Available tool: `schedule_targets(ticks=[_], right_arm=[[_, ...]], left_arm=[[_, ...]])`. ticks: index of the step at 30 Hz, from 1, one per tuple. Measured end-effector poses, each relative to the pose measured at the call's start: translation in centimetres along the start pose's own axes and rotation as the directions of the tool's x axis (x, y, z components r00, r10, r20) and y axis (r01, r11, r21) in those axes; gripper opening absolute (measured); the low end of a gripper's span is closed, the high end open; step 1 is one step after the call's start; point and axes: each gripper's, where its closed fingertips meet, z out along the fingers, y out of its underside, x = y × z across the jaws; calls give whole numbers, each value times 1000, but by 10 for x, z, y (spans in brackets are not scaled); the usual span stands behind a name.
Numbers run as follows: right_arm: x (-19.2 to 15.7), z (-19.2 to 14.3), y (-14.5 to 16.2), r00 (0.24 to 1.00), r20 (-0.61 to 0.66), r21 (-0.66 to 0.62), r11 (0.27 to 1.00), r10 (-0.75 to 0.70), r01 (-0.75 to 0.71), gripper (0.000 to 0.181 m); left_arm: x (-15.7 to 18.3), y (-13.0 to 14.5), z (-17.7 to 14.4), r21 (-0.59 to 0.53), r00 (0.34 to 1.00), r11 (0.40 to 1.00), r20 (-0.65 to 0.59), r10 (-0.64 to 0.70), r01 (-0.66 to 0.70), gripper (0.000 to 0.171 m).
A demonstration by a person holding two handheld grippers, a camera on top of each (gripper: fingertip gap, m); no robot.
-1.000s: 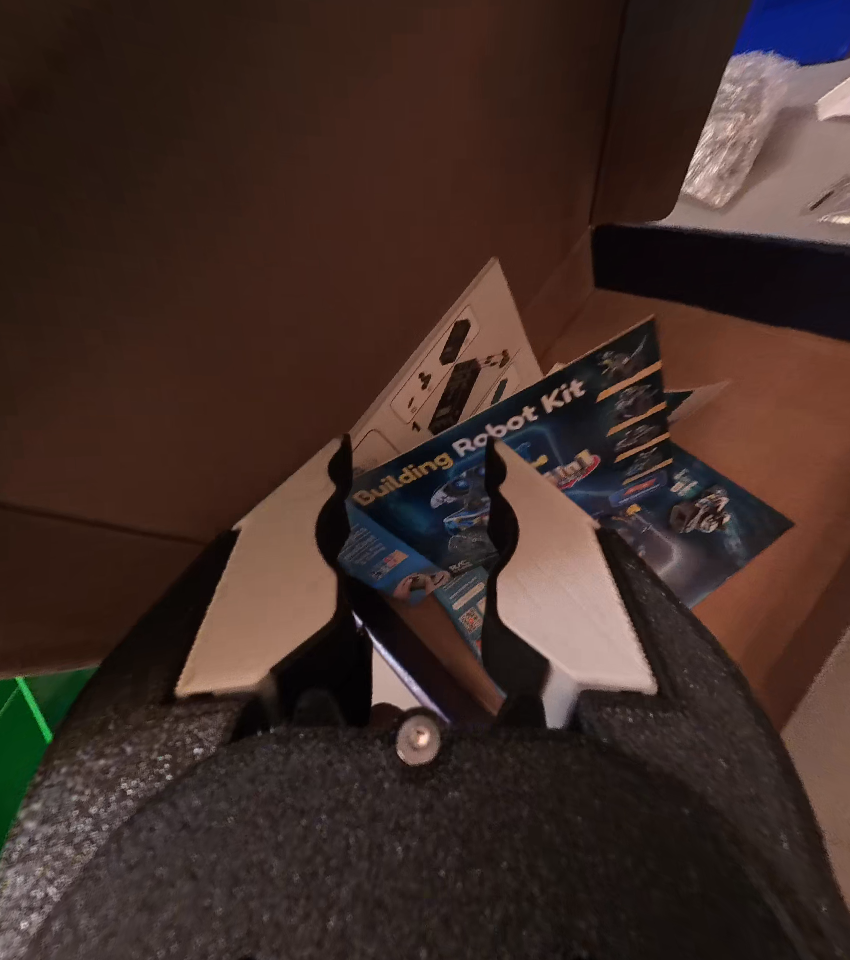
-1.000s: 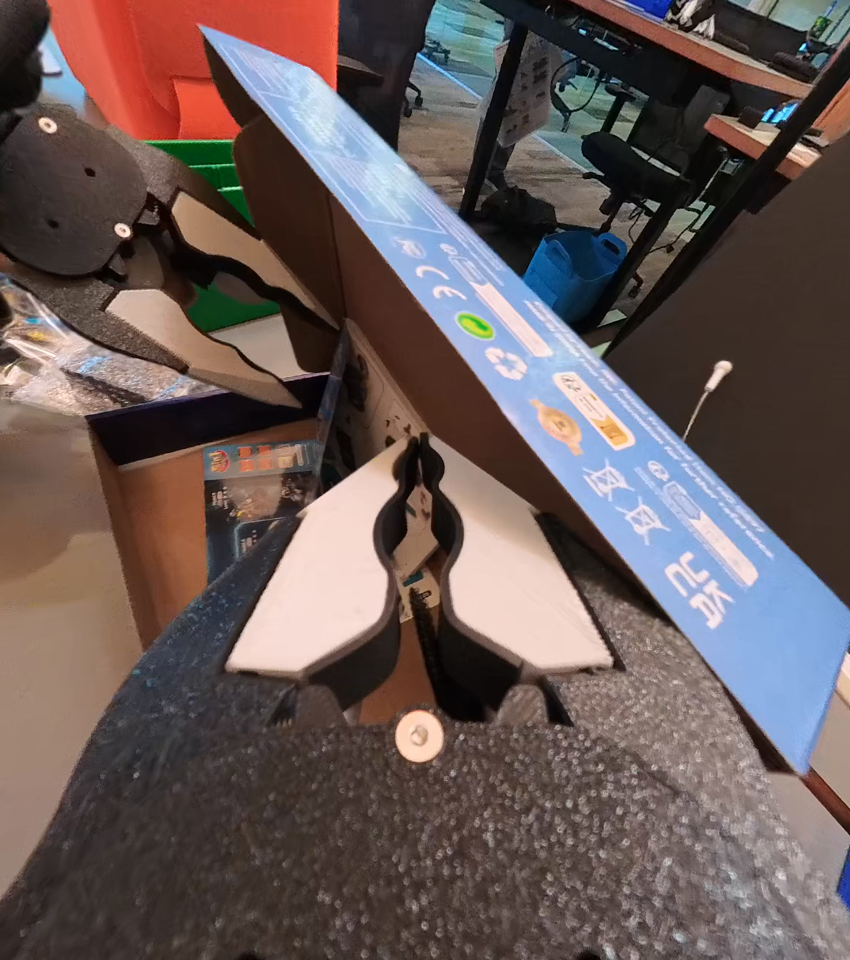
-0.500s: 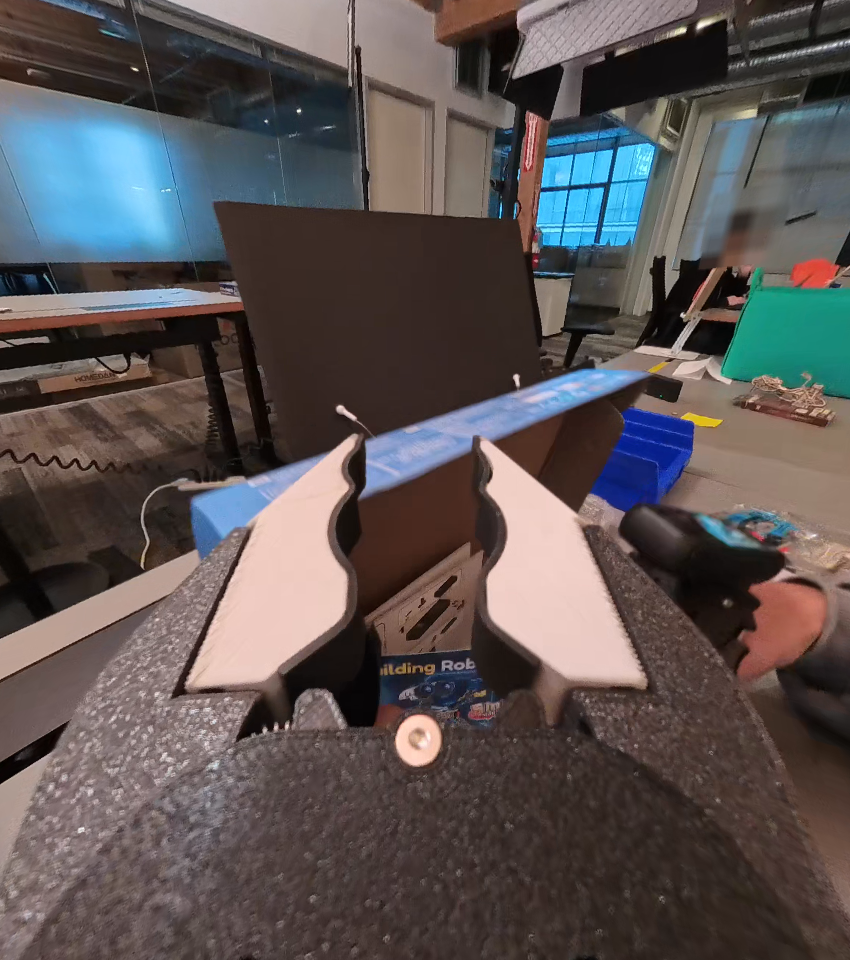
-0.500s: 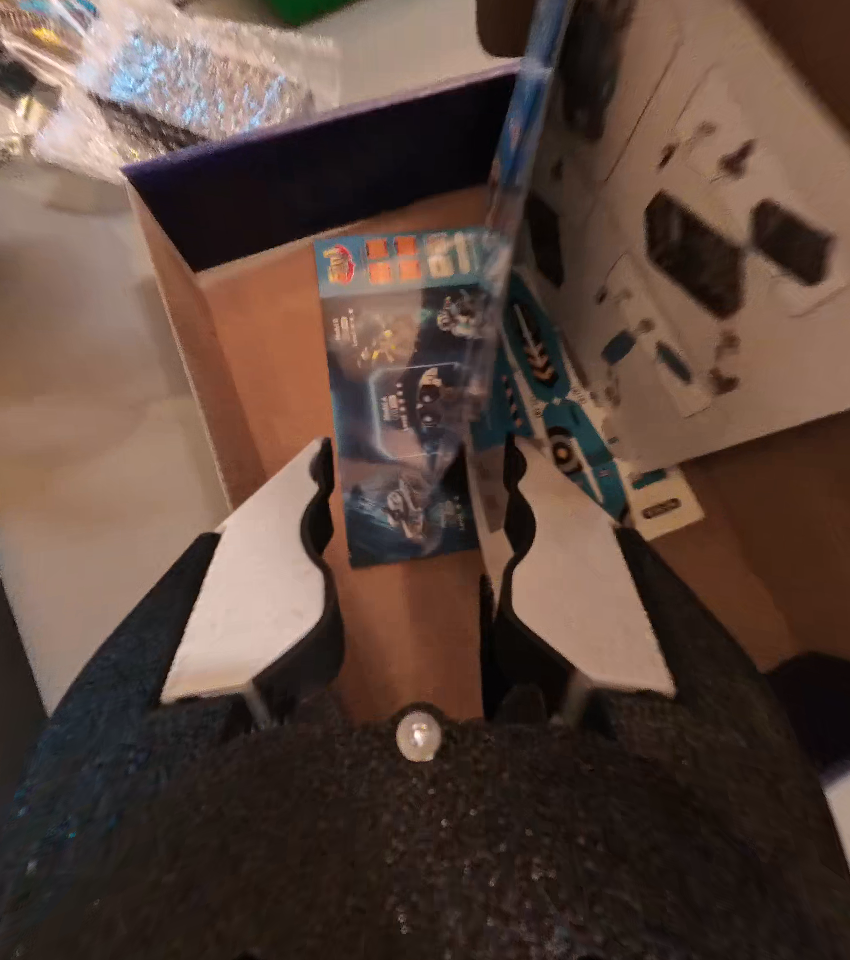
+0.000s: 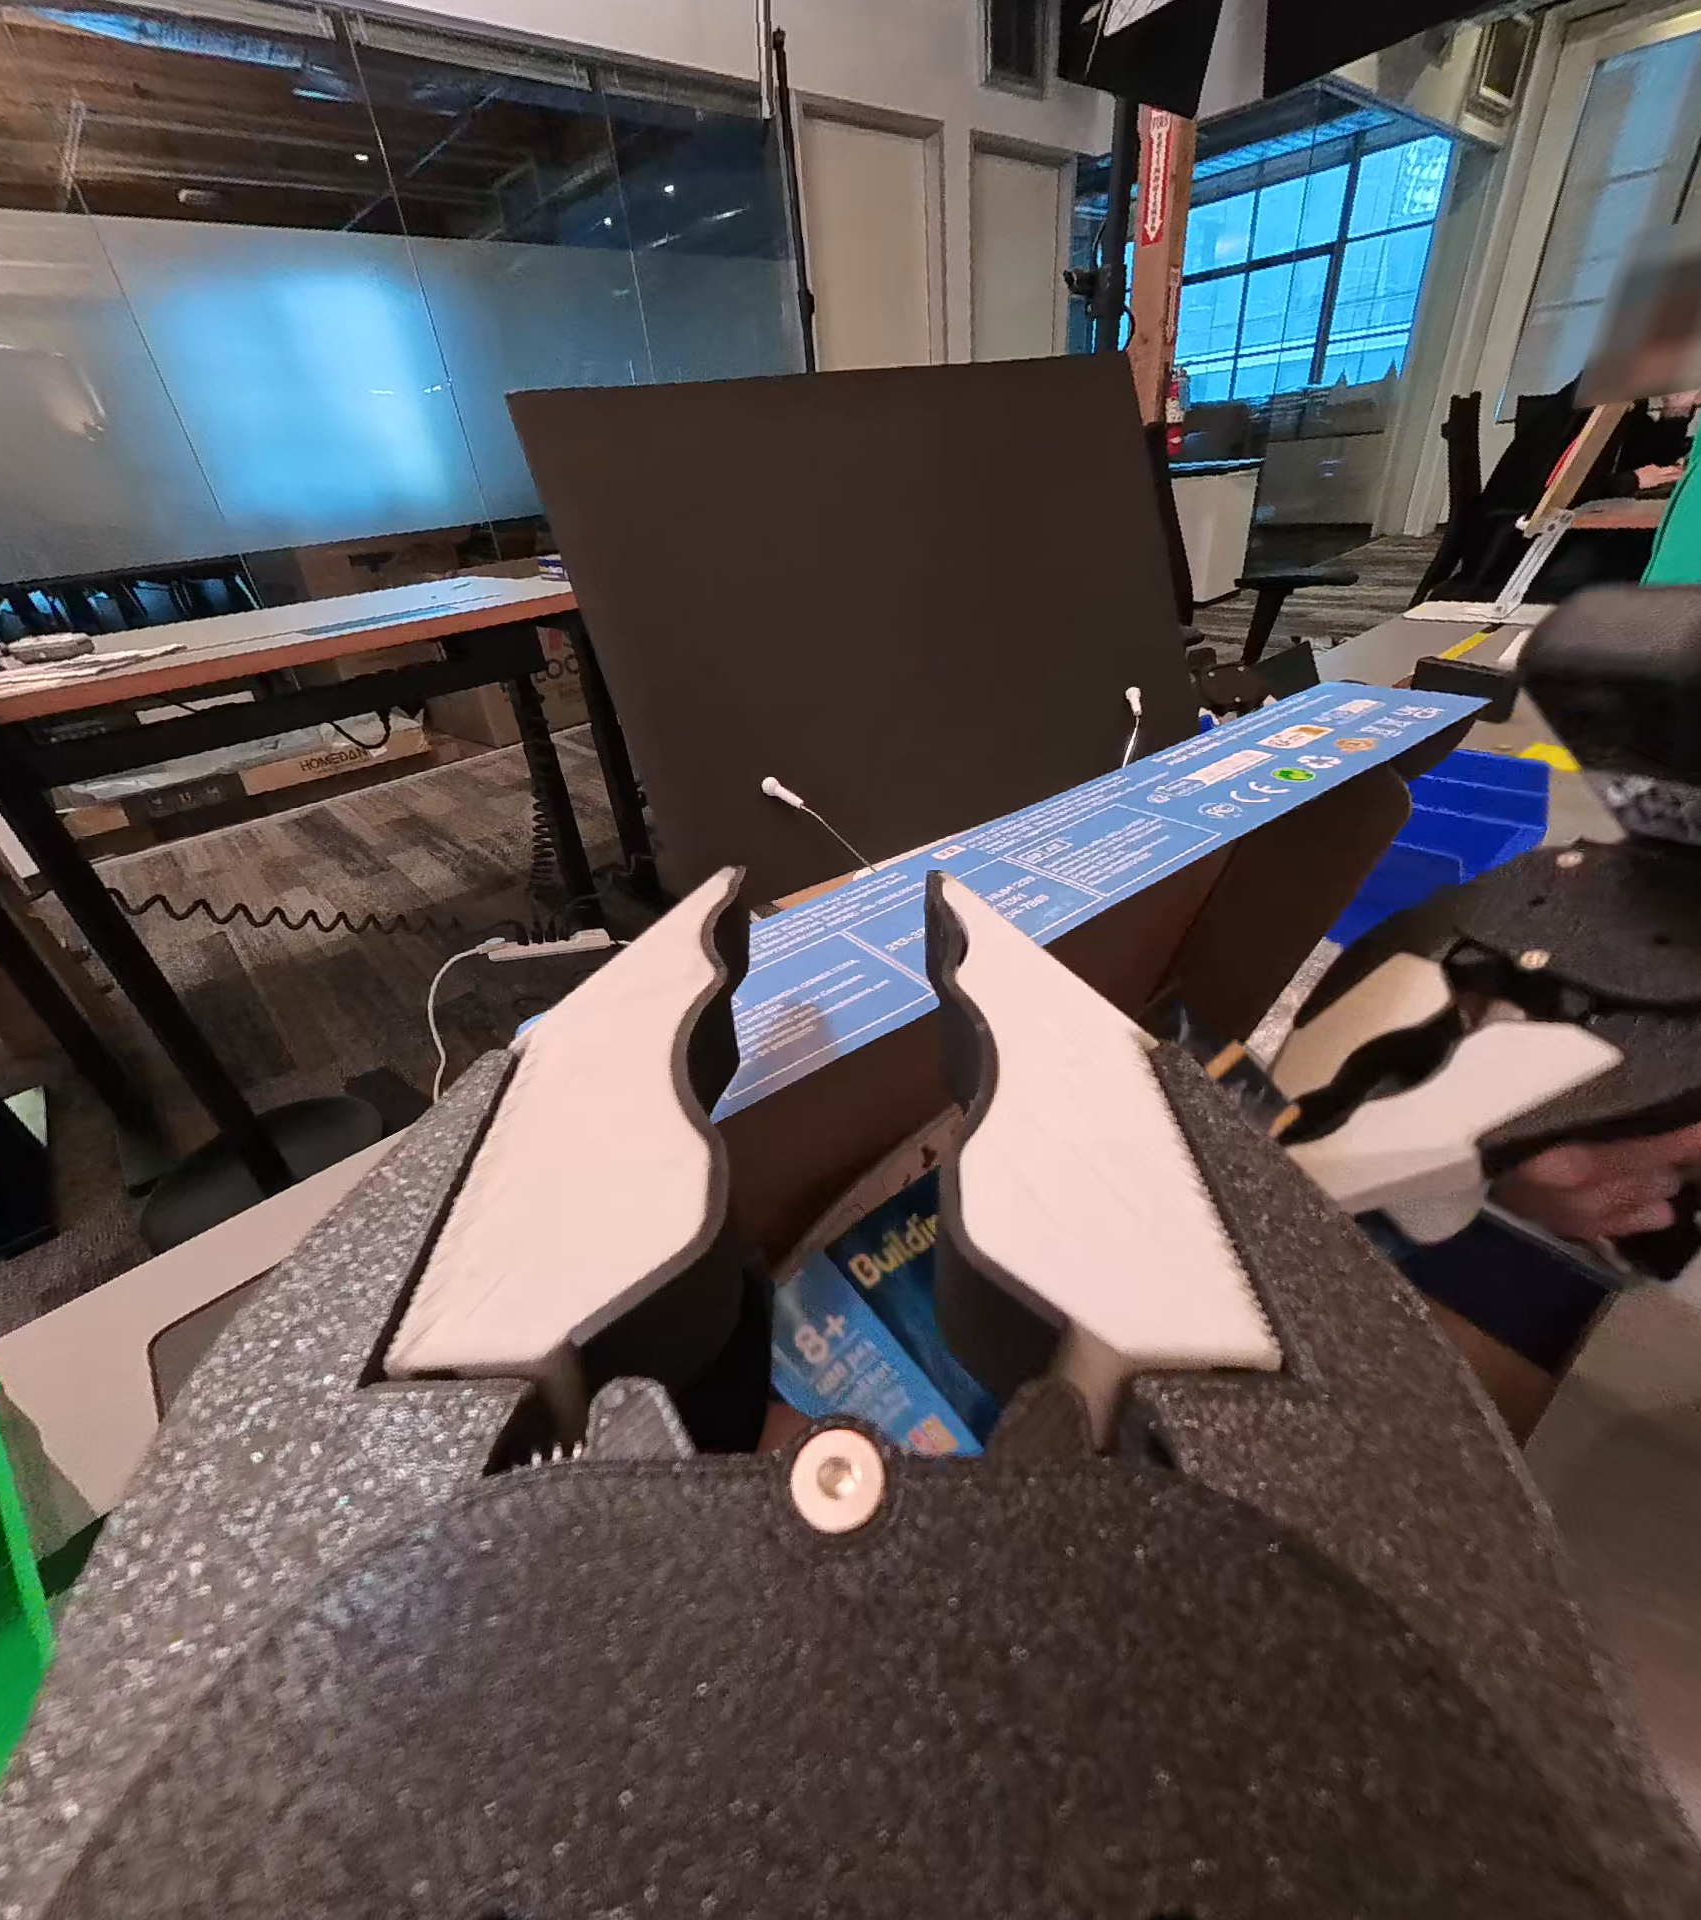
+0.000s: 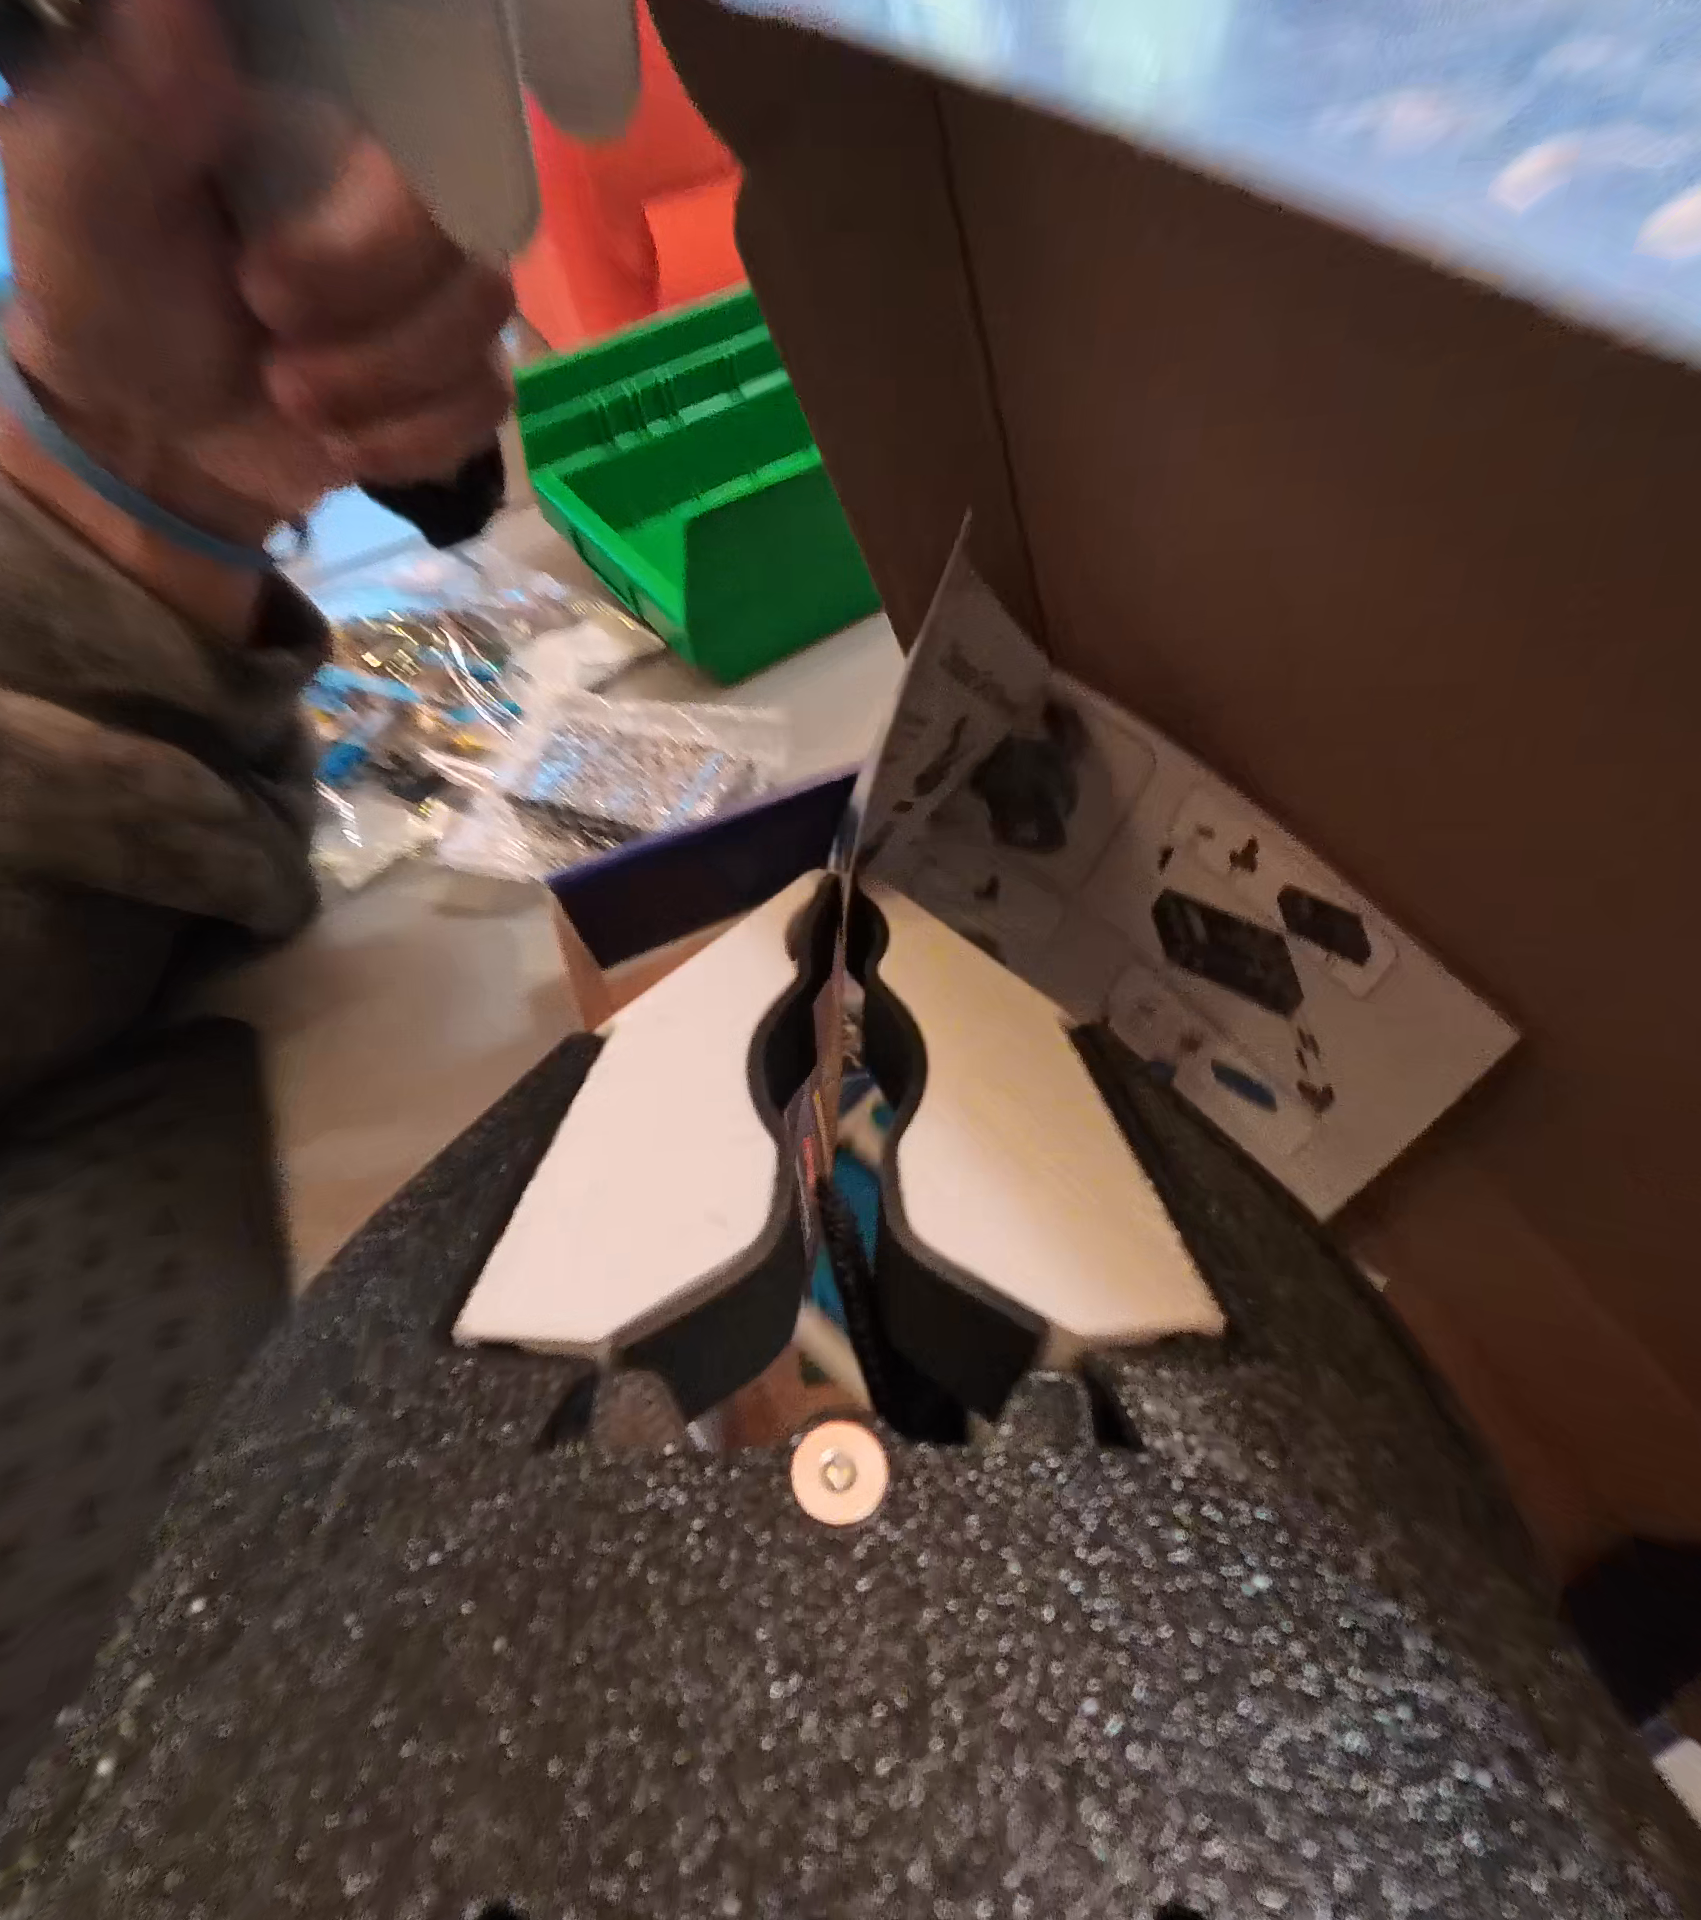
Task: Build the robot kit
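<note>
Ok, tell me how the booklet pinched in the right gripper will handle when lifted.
The booklet is thin paper, and its pages fan open above the right gripper, so it is probably floppy and will droop. It looks light for its size. Its cover seems glossy, so it may slip in a narrow edge pinch.

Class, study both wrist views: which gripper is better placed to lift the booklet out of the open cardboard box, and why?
Probably the right gripper: its jaws are already shut on the booklet inside the cardboard box. The left gripper is open, above the box's edge, holding nothing.
</note>
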Motion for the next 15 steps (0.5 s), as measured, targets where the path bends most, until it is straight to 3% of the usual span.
schedule_targets(ticks=[6, 12, 15], right_arm=[[-10, -33, -28, 987, 82, 64, 988, 136, -141, 0], [42, -37, 51, 959, -240, -215, 955, 154, -207, 0], [74, -40, 84, 918, -393, -299, 936, 55, -184, 4]], left_arm=[[2, -3, -2, -1, 1000, 1000, 6, 29, -29, 33], [8, -3, -1, -6, 998, 998, 6, 56, -56, 33], [7, 3, 2, -33, 995, 995, 25, 94, -94, 33]])
